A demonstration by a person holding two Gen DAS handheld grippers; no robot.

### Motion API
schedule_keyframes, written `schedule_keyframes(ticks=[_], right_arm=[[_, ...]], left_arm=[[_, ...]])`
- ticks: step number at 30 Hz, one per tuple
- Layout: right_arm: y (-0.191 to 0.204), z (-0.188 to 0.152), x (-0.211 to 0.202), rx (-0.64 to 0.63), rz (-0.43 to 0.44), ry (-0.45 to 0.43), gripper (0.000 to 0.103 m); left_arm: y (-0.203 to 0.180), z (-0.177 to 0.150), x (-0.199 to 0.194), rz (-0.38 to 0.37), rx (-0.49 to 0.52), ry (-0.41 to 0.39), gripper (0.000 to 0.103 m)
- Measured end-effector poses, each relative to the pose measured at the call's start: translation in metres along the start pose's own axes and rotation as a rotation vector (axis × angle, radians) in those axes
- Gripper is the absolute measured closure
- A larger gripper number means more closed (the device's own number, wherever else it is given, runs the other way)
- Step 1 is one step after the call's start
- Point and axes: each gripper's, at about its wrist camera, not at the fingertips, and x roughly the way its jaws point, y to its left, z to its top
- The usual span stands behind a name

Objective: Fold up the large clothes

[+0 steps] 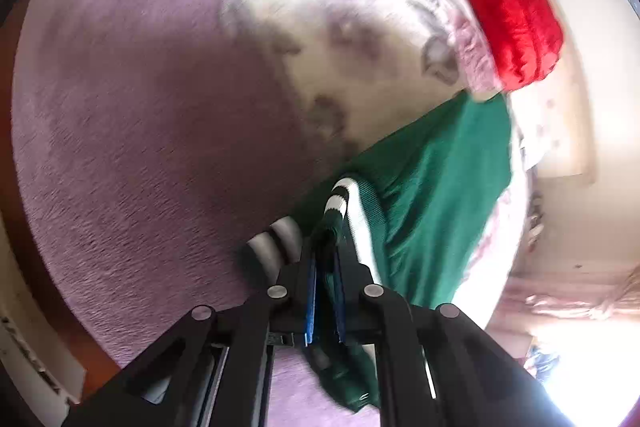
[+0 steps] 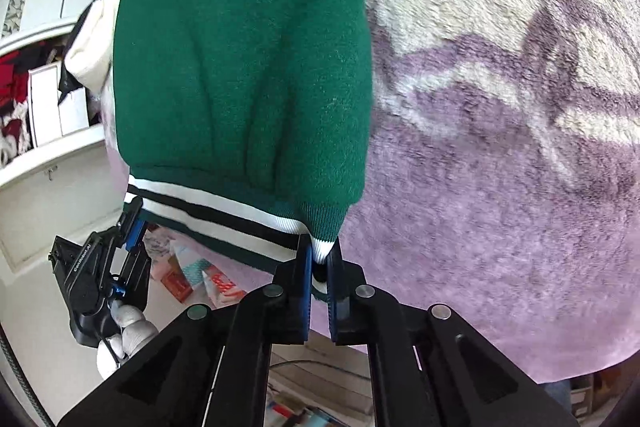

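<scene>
The left gripper [image 1: 325, 259] pinches the green knit sweater's [image 2: 248, 47] striped ribbed hem [image 2: 224, 215]. At lower centre, the right gripper [image 2: 319, 263] clamps the hem's corner above the purple fleece blanket [image 2: 500, 207].

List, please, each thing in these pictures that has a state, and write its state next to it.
Left tool: shut on the striped hem of the green sweater.
Right tool: shut on the other end of the striped hem.
Green sweater: hem end lifted and stretched between the two tools, body trailing onto the blanket.
Purple blanket: spread flat under the sweater.
Red cushion: lying at the blanket's far edge.
</scene>
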Motion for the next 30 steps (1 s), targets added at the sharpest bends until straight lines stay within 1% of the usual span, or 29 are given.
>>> schedule_keyframes(ticks=[2,3,4,5,6,7,8,9,10,11,12,13,14,15,16,17,18,19,22,23,25,26,27,28,29,30], right_arm=[[-0.008,0.004,0.011,0.020,-0.018,0.027,0.097],[-0.010,0.006,0.018,0.020,-0.046,0.041,0.097],[-0.011,0.009,0.025,0.016,-0.078,0.051,0.097],[-0.011,0.012,0.030,0.010,-0.088,0.071,0.097],[-0.010,0.015,0.031,0.003,-0.073,0.094,0.096],[-0.008,0.017,0.027,0.002,-0.052,0.106,0.095],[-0.009,0.018,0.020,0.001,-0.016,0.117,0.094],[-0.012,0.019,0.014,0.000,0.023,0.121,0.087],[-0.016,0.018,0.007,-0.002,0.053,0.117,0.081],[-0.021,0.017,-0.003,0.001,0.071,0.096,0.058],[-0.026,0.016,-0.009,0.005,0.082,0.075,0.029],[-0.033,0.016,-0.013,0.011,0.091,0.055,0.018],[-0.038,0.016,-0.014,0.023,0.113,0.039,0.016],[-0.044,0.017,-0.012,0.035,0.140,0.039,0.016],[-0.050,0.020,-0.010,0.049,0.170,0.041,0.016],[-0.052,0.024,-0.004,0.061,0.212,0.035,0.016],[-0.061,0.026,0.005,0.068,0.246,0.027,0.016],[-0.062,0.028,0.016,0.076,0.291,0.018,0.016],[-0.063,0.043,0.037,0.124,0.384,-0.009,0.016],[-0.061,0.047,0.043,0.141,0.414,-0.022,0.016],[-0.056,0.051,0.052,0.163,0.434,-0.049,0.016],[-0.052,0.052,0.054,0.164,0.440,-0.065,0.016],[-0.049,0.052,0.057,0.168,0.448,-0.080,0.022],[-0.047,0.048,0.056,0.170,0.448,-0.100,0.038],[-0.047,0.045,0.054,0.179,0.469,-0.114,0.067],[-0.049,0.044,0.053,0.204,0.506,-0.125,0.071]], left_arm=[[0.021,-0.002,0.013,0.069,-0.008,0.035,0.101],[0.027,0.000,0.020,0.111,-0.011,0.047,0.101],[0.036,0.001,0.024,0.136,-0.022,0.068,0.101],[0.044,0.001,0.021,0.119,-0.031,0.088,0.101],[0.044,0.003,0.016,0.097,-0.027,0.095,0.101],[0.040,0.006,0.007,0.079,0.005,0.100,0.101],[0.037,0.009,0.001,0.052,0.027,0.107,0.099],[0.033,0.012,-0.008,0.015,0.052,0.115,0.099],[0.028,0.016,-0.015,-0.005,0.074,0.120,0.098],[0.022,0.023,-0.021,-0.038,0.100,0.123,0.094],[0.019,0.030,-0.022,-0.063,0.116,0.128,0.089],[0.015,0.038,-0.019,-0.096,0.128,0.137,0.063],[0.014,0.048,-0.013,-0.131,0.136,0.143,0.036],[0.012,0.058,-0.005,-0.154,0.136,0.148,0.032],[0.009,0.066,0.006,-0.176,0.133,0.164,0.032],[0.003,0.080,0.026,-0.216,0.132,0.207,0.032],[-0.002,0.086,0.042,-0.235,0.144,0.240,0.032],[-0.009,0.094,0.060,-0.244,0.174,0.281,0.032],[-0.033,0.102,0.102,-0.255,0.293,0.415,0.032],[-0.041,0.101,0.117,-0.238,0.341,0.464,0.032],[-0.052,0.093,0.136,-0.207,0.441,0.535,0.032],[-0.056,0.088,0.142,-0.179,0.496,0.546,0.032],[-0.059,0.085,0.143,-0.171,0.522,0.543,0.035],[-0.062,0.083,0.142,-0.173,0.542,0.529,0.035],[-0.065,0.080,0.139,-0.167,0.563,0.508,0.053],[-0.066,0.078,0.134,-0.156,0.584,0.494,0.070]])
